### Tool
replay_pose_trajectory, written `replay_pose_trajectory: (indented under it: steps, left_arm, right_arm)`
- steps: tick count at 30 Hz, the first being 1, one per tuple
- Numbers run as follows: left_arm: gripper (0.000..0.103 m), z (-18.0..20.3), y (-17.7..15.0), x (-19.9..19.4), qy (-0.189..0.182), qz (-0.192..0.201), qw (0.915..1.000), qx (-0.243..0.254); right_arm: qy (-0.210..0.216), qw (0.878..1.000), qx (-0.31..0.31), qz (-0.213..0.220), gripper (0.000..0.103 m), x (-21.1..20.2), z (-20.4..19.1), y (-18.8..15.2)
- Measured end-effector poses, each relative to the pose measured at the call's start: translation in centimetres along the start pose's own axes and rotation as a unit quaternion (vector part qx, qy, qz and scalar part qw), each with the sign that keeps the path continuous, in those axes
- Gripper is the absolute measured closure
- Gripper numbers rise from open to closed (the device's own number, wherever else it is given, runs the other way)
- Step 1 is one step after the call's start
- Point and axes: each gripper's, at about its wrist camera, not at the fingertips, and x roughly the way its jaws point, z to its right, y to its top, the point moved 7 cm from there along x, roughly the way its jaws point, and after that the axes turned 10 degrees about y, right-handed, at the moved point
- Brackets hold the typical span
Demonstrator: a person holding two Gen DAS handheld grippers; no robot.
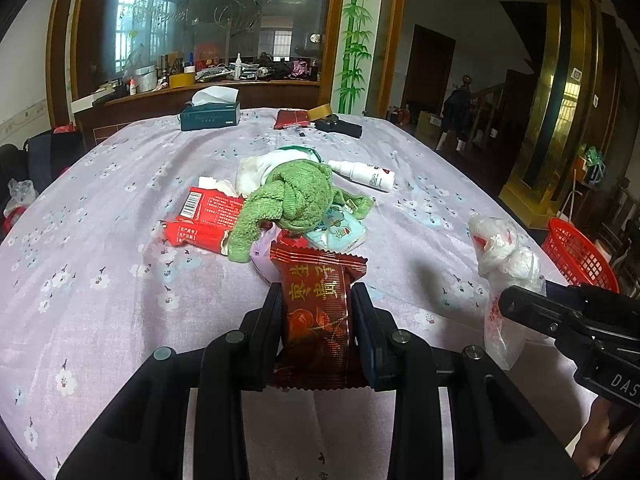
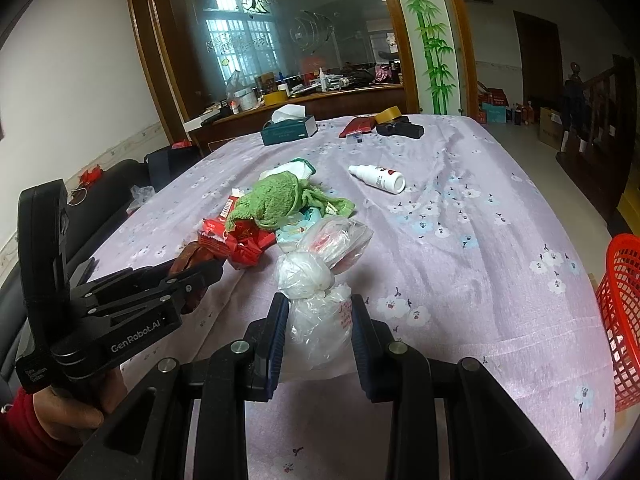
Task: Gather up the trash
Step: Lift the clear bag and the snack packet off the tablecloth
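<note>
Left wrist view has the left claw (image 1: pixel 316 312) clamped on a dark red foil snack wrapper (image 1: pixel 316 312) above the near edge of the lilac flowered worktop (image 1: pixel 120 304), while the right claw (image 2: pixel 320 320) grips a knotted clear plastic bag (image 2: pixel 316 300) near the right edge, beside a red mesh basket (image 2: pixel 624 320).

This is a lived-in home, a dining or living room. A large table under a lilac cotton cloth printed with small flowers (image 1: pixel 120 184) fills the middle. Behind it a dark wooden sideboard (image 2: pixel 320 98) crowded with bottles and boxes stands below a big etched-glass panel in a brown wood frame (image 1: pixel 208 12), beside a white pillar painted with green bamboo (image 1: pixel 356 32). A dark teal cardboard tissue box (image 1: pixel 210 117) sits on the cloth. At right, a wooden staircase banister (image 2: pixel 592 92) rises from a tiled floor.
</note>
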Motion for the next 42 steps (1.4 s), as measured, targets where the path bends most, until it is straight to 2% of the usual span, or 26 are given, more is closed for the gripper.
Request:
replay_pose_trajectory:
  steps: [14,32,42]
  left_arm:
    - [0.071,0.1,0.0,-0.2,-0.001,-0.001,1.0000,0.004]
    - [0.071,2.2,0.2,-0.1,-0.004,-0.002,0.9996,0.027]
    - [0.071,3.0,0.2,-0.1,-0.009,-0.003,0.9995,0.031]
  right_arm:
    - [-0.001,1.000,0.006,0.008,0.070,-0.7,0.2,-0.1]
    - [-0.003,1.000,0.022,0.022,0.070,-2.4,1.6,-0.3]
    - [-0.026,0.999,0.016,0.017,0.070,-2.7,2.0,-0.5]
